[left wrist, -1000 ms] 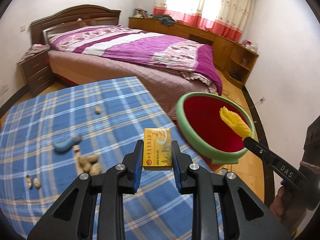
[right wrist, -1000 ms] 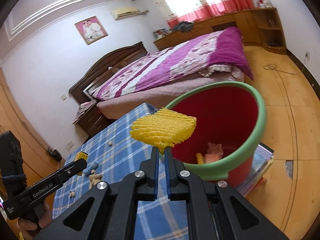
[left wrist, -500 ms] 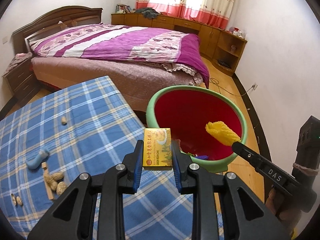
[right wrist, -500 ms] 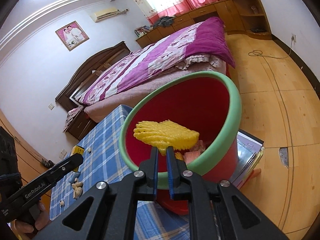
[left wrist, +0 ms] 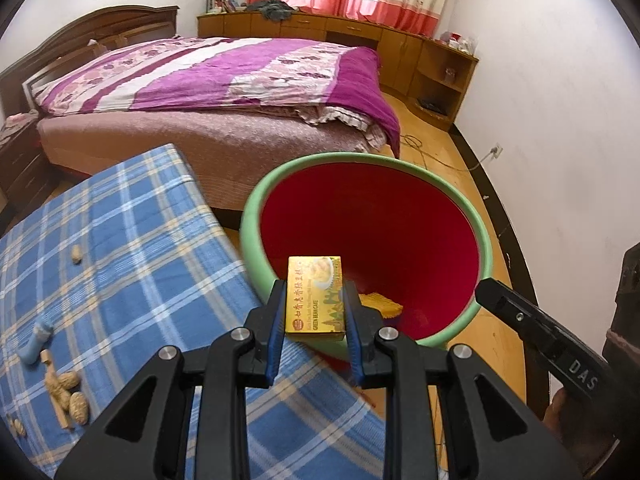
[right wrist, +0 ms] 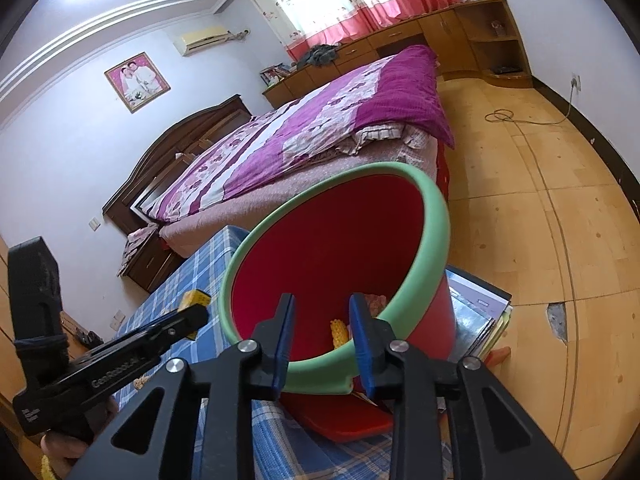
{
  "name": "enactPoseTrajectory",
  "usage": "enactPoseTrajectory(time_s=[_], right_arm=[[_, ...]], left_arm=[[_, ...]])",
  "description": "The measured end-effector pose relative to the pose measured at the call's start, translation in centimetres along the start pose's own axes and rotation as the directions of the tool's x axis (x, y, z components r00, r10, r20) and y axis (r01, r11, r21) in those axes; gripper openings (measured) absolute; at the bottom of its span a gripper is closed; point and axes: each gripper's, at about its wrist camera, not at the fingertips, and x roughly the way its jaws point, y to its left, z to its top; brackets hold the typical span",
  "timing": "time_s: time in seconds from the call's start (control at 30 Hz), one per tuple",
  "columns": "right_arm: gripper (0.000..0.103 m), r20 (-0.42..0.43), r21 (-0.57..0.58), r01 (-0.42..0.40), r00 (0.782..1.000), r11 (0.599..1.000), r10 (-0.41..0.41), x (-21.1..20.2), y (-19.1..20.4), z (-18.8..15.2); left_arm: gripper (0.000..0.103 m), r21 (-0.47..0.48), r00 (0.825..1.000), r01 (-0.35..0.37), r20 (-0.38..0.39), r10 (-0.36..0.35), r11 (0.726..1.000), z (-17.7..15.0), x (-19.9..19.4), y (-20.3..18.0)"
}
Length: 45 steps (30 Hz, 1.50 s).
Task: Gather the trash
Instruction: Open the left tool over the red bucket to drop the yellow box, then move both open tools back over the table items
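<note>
My left gripper (left wrist: 314,308) is shut on a small yellow green-bean-cake box (left wrist: 315,298), held over the near rim of the red bucket with a green rim (left wrist: 256,208). The yellow foam net (left wrist: 380,303) lies inside the bucket, seen again as a yellow piece (right wrist: 339,333) at its bottom. Over the bucket's near edge (right wrist: 436,216) my right gripper (right wrist: 322,334) hangs with its jaws opening and nothing between them. In the right wrist view the left gripper (right wrist: 196,312) shows at lower left with the yellow box (right wrist: 195,299).
Peanuts (left wrist: 70,394), a blue scrap (left wrist: 36,340) and a wooden stick lie on the blue plaid tablecloth (left wrist: 120,240). A bed with a purple cover (left wrist: 224,76) stands behind. Books (right wrist: 476,312) lie under the bucket on the wooden floor.
The right gripper moved over the bucket, opened and let the yellow foam net fall inside. The left gripper carried the yellow box rightward to the bucket's rim.
</note>
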Motion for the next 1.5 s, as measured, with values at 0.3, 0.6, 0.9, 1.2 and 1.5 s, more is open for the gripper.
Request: enactPoseTrajectory(time_s=[0.3, 0.6, 0.9, 1.2, 1.5], right_arm=[[0.037, -0.011, 0.038, 0.017, 1.0, 0.999, -0.016, 0.1, -1.3, -0.2], [0.043, -0.013, 0.037, 0.014, 1.0, 0.999, -0.014, 0.1, -1.4, -0.3], [0.061, -0.017, 0.032, 0.009, 1.0, 0.999, -0.008, 0.0, -0.1, -0.8], [0.07, -0.029, -0.002, -0.007, 1.0, 1.0, 0.007, -0.1, 2.2, -1.4], [0.072, -0.063, -0.047, -0.037, 0.997, 0.998, 0.034, 0.4, 5.1, -2.3]], left_arm=[[0.04, 0.055, 1.0, 0.015, -0.028, -0.013, 0.998, 0.9, 2.0, -1.4], [0.045, 0.036, 0.999, 0.002, -0.032, -0.001, 0.999, 0.7, 1.8, -1.0], [0.052, 0.011, 1.0, -0.025, -0.006, 0.025, 1.0, -0.4, -0.8, 0.7], [0.052, -0.053, 0.998, -0.066, 0.022, 0.067, 0.996, -1.6, -3.6, 4.1], [0.052, -0.137, 0.991, -0.124, 0.042, 0.131, 0.983, -2.9, -5.9, 8.2]])
